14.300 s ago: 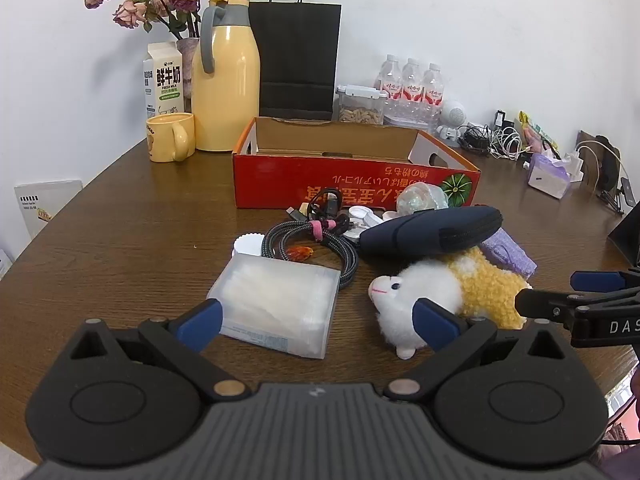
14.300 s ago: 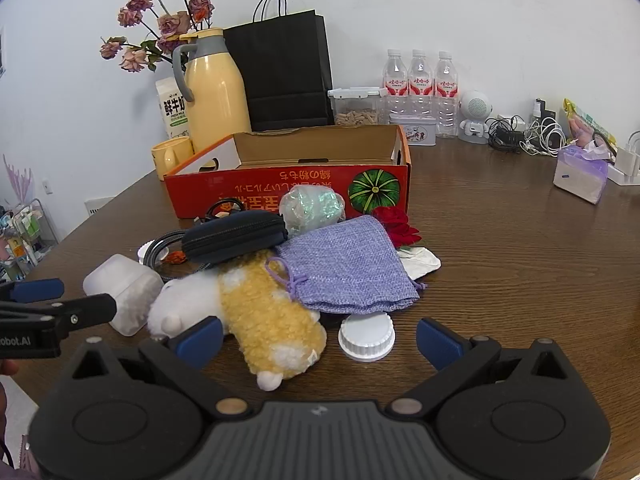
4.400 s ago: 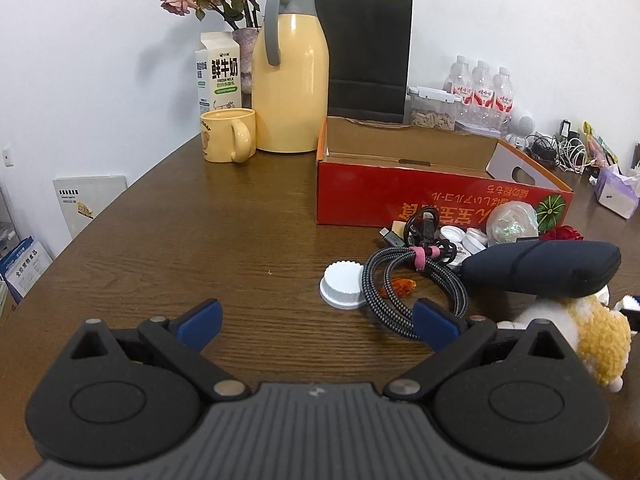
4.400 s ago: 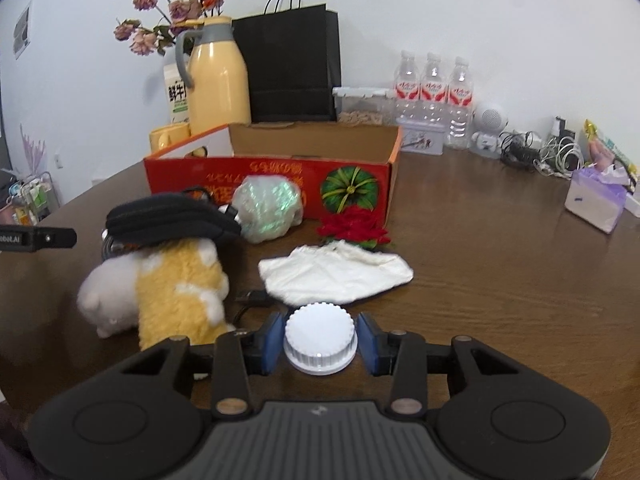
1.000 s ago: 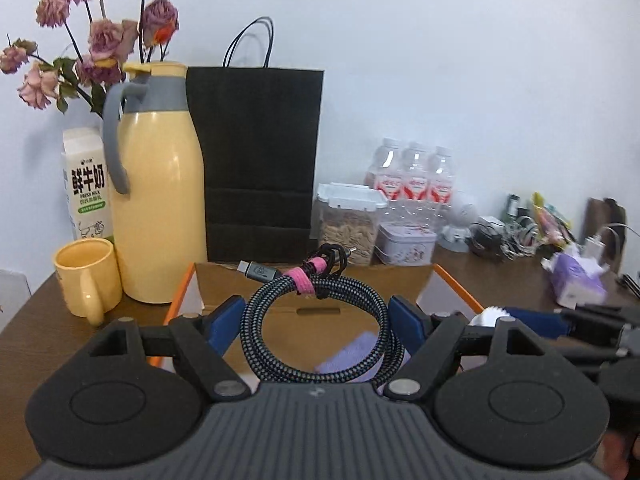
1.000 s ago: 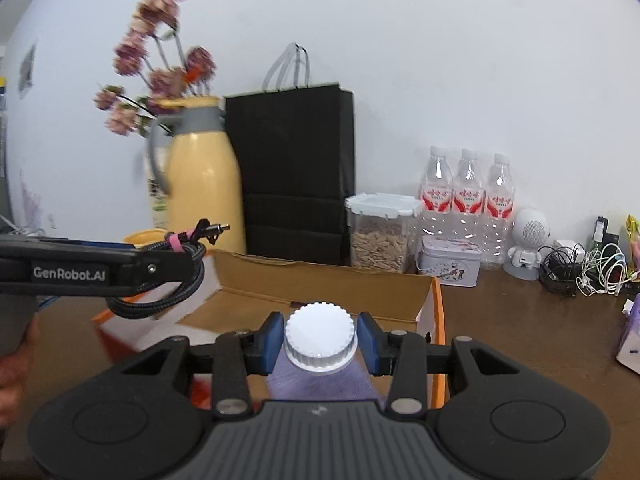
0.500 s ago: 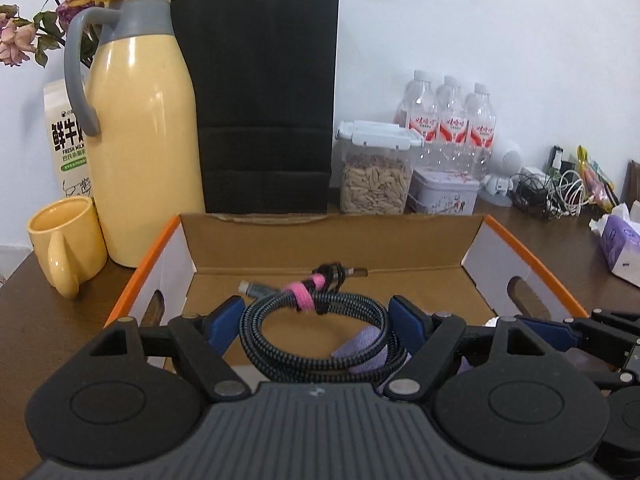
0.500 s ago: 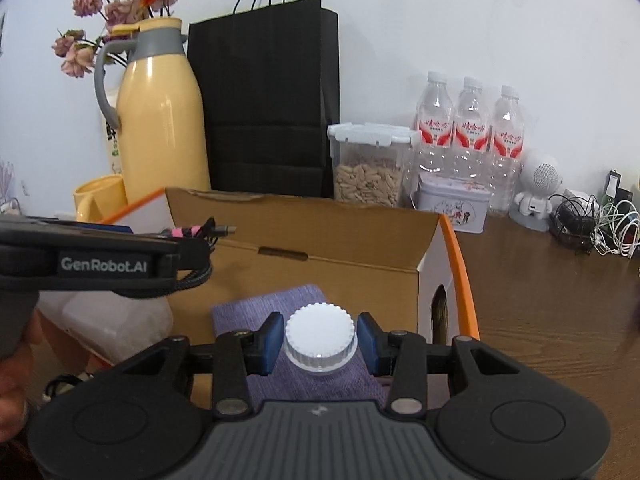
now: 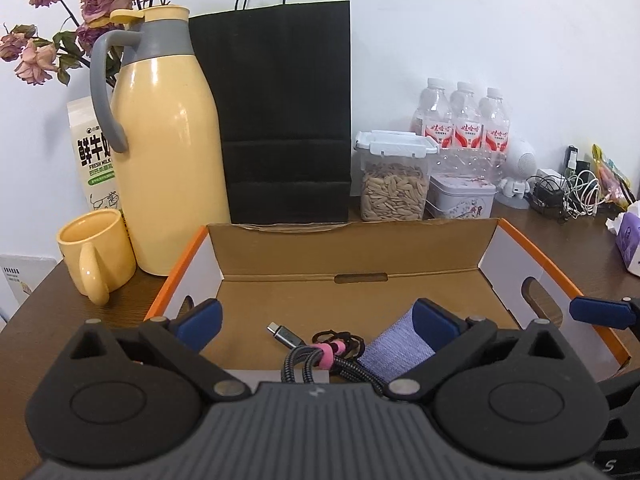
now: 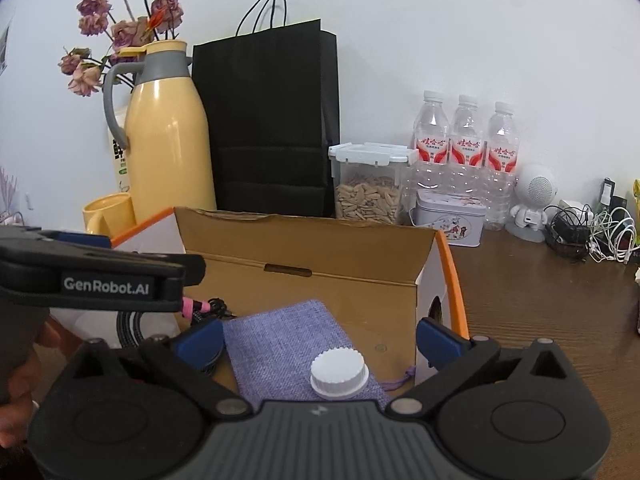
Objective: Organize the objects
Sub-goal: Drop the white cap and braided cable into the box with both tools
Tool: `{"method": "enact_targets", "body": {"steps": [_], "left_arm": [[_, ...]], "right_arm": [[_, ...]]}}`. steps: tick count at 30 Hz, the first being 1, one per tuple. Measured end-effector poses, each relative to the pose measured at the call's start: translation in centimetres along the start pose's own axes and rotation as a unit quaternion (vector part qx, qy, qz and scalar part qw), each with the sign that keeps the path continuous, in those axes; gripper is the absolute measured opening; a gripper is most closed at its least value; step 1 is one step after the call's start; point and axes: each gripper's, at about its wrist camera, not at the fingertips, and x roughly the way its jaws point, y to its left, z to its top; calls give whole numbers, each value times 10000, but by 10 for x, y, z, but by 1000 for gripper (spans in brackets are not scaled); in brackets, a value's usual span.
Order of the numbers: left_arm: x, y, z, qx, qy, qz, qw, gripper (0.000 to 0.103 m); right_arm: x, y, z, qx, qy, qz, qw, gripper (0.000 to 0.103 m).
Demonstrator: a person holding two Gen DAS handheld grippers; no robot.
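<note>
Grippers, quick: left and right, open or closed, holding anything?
Left gripper: open, empty; coiled cable lies in the box.
Right gripper: open, empty; white cap rests on the purple pouch.

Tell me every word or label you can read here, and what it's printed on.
"GenRobot.AI": side of the left gripper.
"FRESH MILK", under large Chinese characters: milk carton.
"S": a single letter on the right gripper, the rest cut off.
Water bottles: red labels with Chinese characters, too small to read.
Tin: decorated, no legible text.
</note>
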Motion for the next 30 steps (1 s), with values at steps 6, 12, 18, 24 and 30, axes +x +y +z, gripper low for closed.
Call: {"method": "enact_targets", "body": {"steps": [6, 12, 18, 24, 30], "left_arm": [[-9, 1, 3, -57, -101, -38, 9999, 103], [-31, 2, 9, -58, -335, -66, 9994, 103], [-62, 6, 11, -39, -533, -119, 9985, 103], [-95, 15, 3, 78, -608, -113, 9981, 103], [-130, 34, -14, 91, -612, -43, 9981, 103]], "right_arm": [[-4, -3, 2, 73, -24, -40, 10000, 103], [-25, -5, 7, 129, -181, -66, 9997, 103], [-58, -3, 10, 6, -434, -39, 9990, 103], [-96, 2, 6, -157, -590, -9, 9981, 103], [-136, 9, -15, -279, -581, 48, 9979, 103]]}}
